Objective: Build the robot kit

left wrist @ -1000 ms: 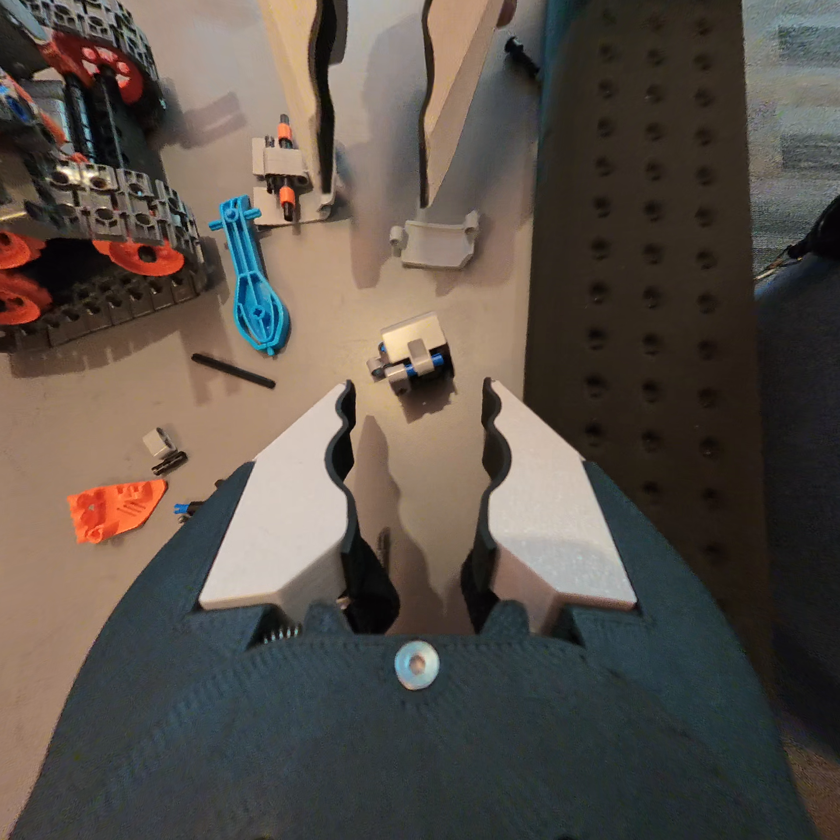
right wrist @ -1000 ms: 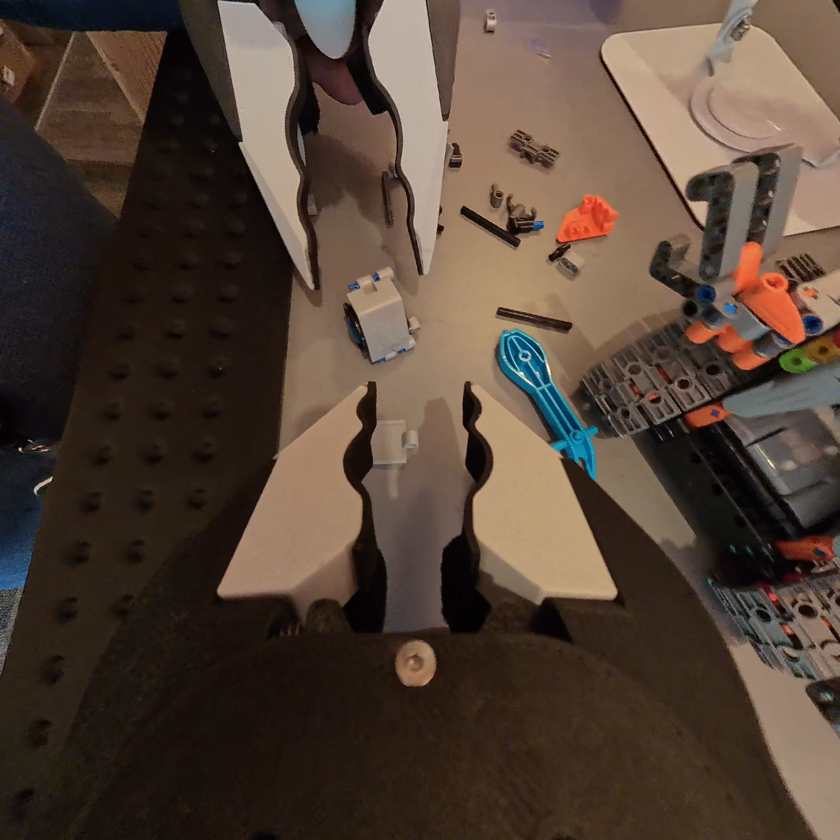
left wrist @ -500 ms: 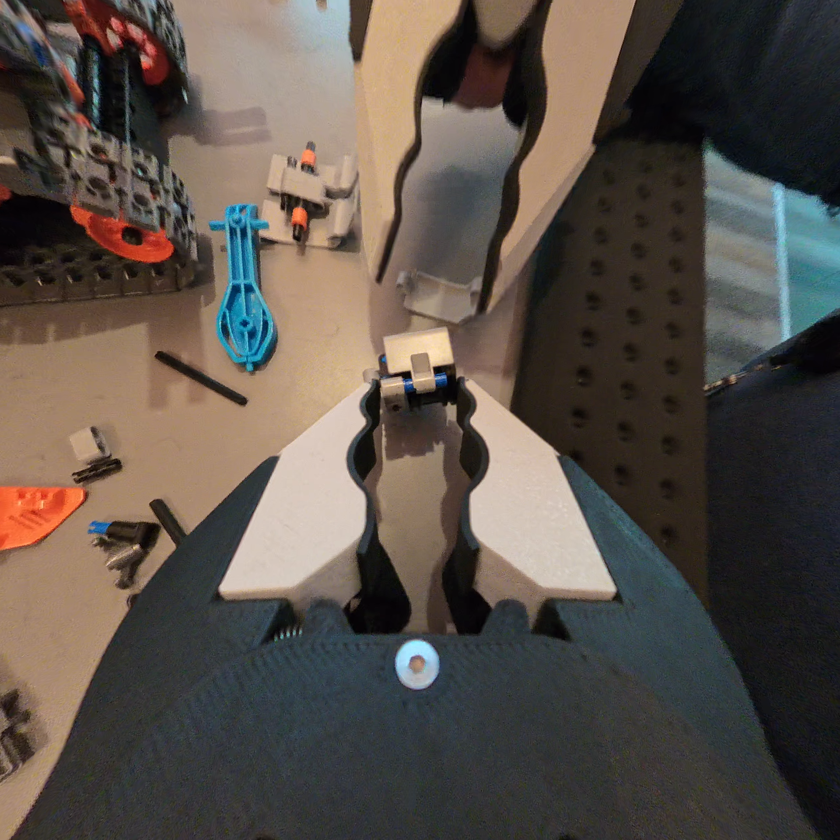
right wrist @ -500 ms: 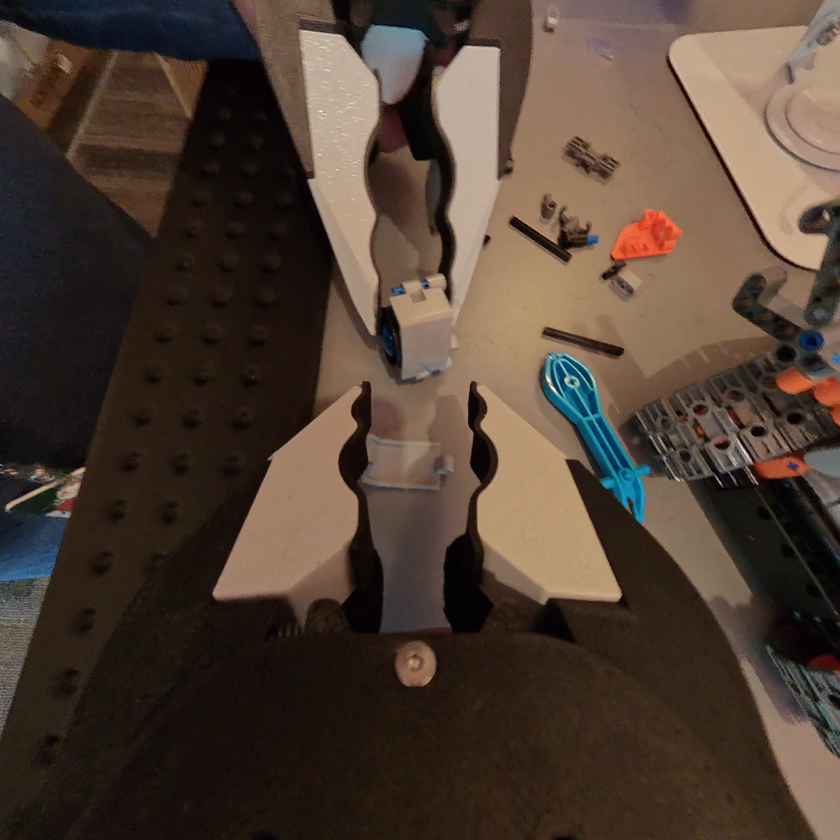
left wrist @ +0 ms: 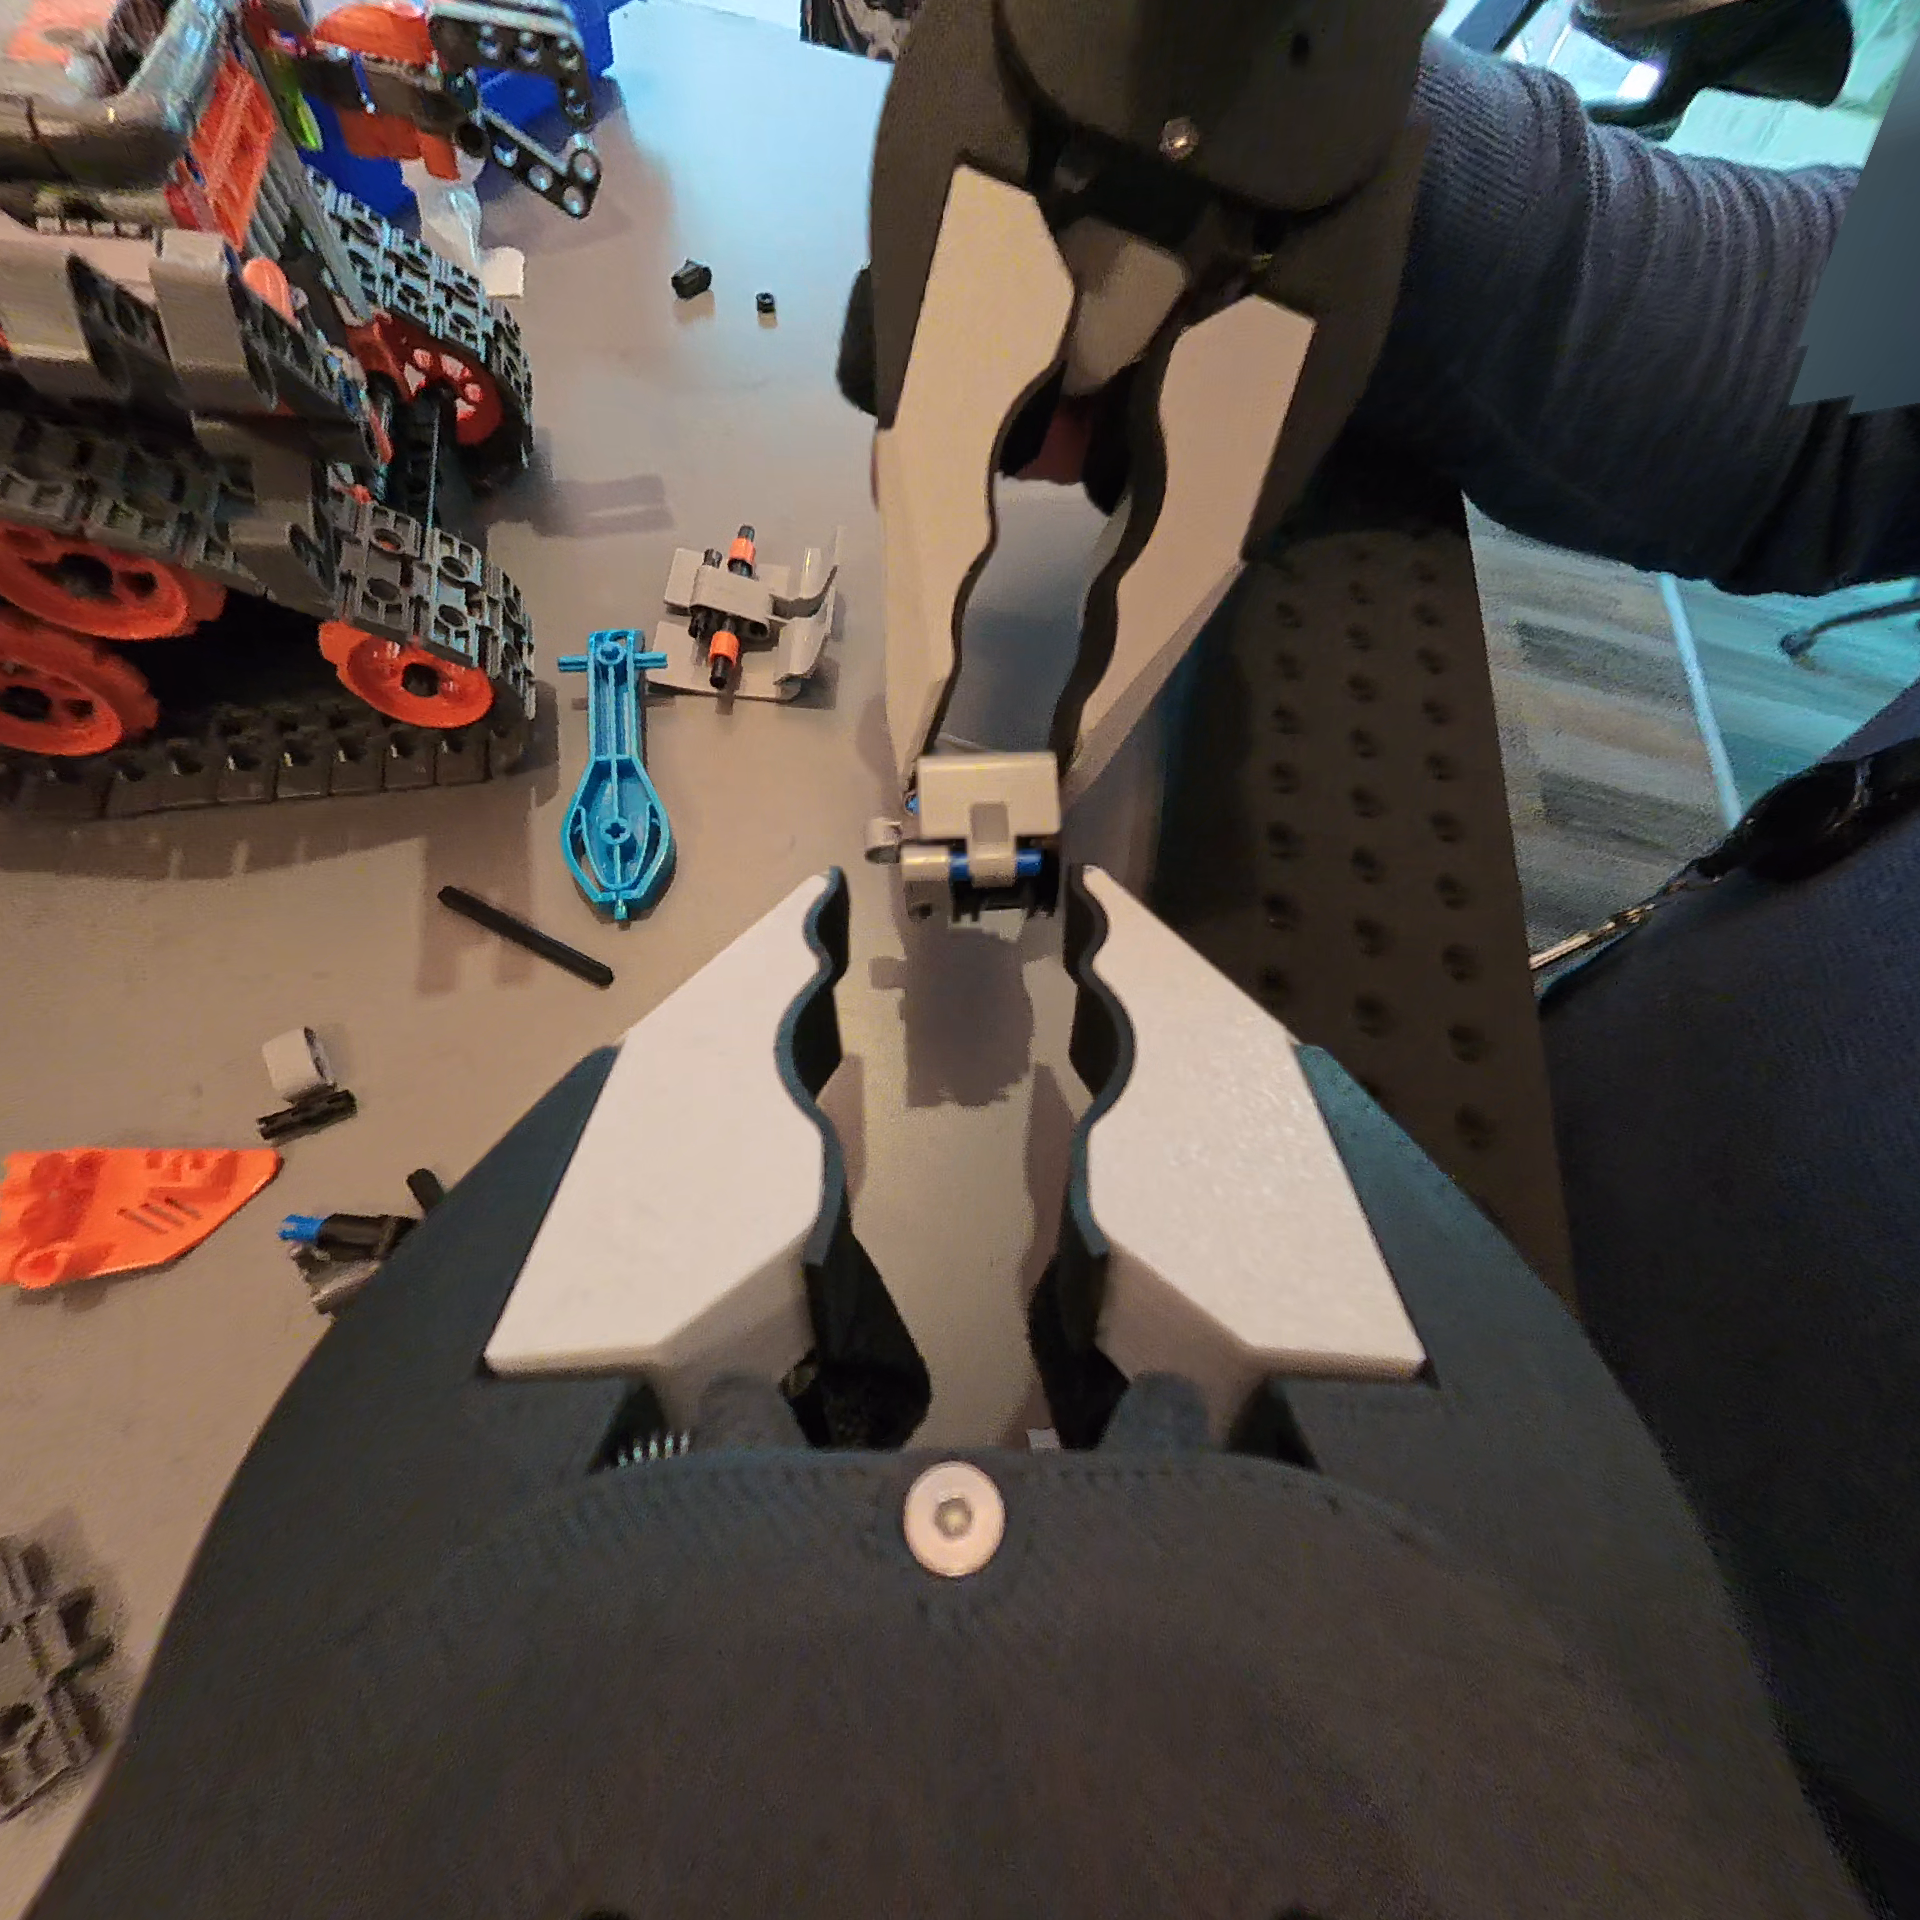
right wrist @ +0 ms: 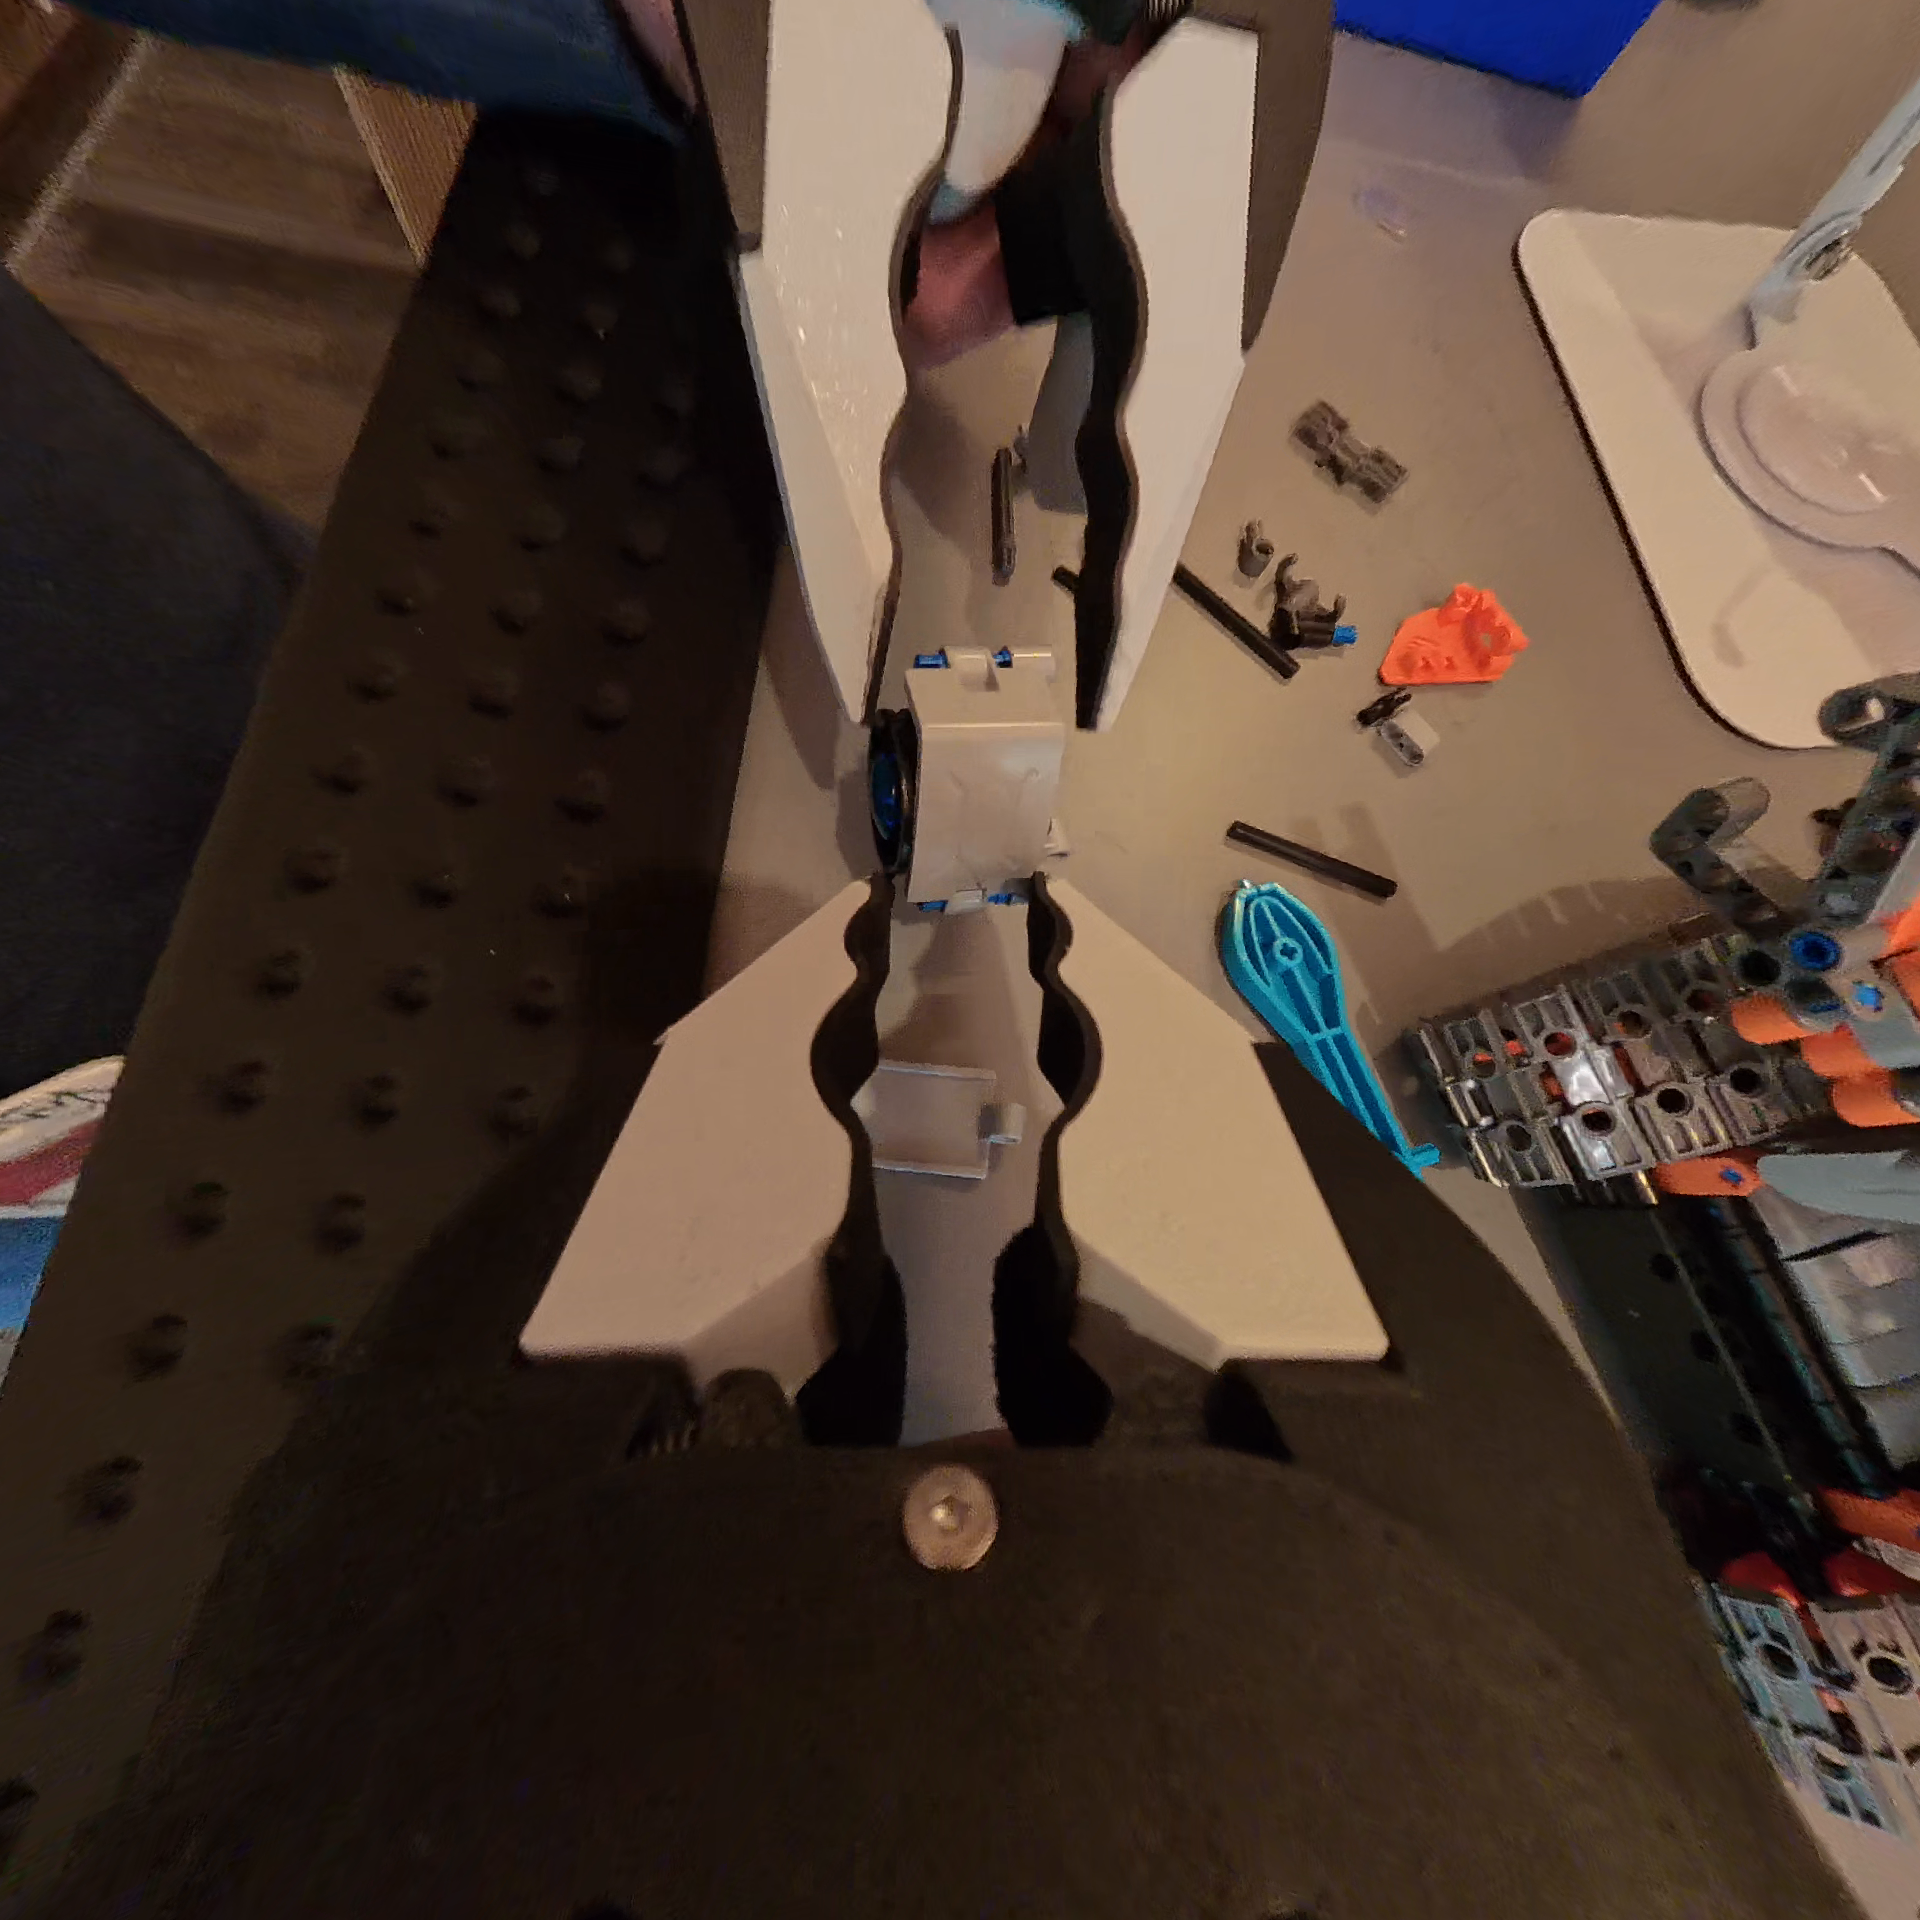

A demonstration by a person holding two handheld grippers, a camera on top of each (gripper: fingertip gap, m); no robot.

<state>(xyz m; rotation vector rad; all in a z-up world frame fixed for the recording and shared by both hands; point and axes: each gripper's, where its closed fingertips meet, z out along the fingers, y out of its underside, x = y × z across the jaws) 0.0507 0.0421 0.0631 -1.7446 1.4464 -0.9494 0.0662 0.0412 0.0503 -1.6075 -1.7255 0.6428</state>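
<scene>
At your far left, the grey-and-black tracked brick vehicle with orange wheels stands on the grey table, cut off by the frame edge. Below it lies a flat orange plastic panel, also cropped. Moving right, you pass a flat blue paddle-shaped piece pointing lengthwise away from you, a thin black axle rod lying slantwise, and a grey bracket with orange-tipped pins.

In the middle, the small grey block assembly with blue pins sits between both tools, apparently raised off the table. Its long axis runs from one gripper to the other, and a blue pin crosses the end facing your left tool. Your left gripper has its jaws moderately apart, tips flanking that end without touching. Your right gripper comes in from the far side, jaws narrow and pinching the opposite end.

In the right wrist view, a flat light-grey panel piece lies on the table between your right fingers, partly hidden. A blue round part on the assembly's side is shadowed and hard to make out.

Farther right runs a dark studded strip, then your dark knitted sleeve.
</scene>
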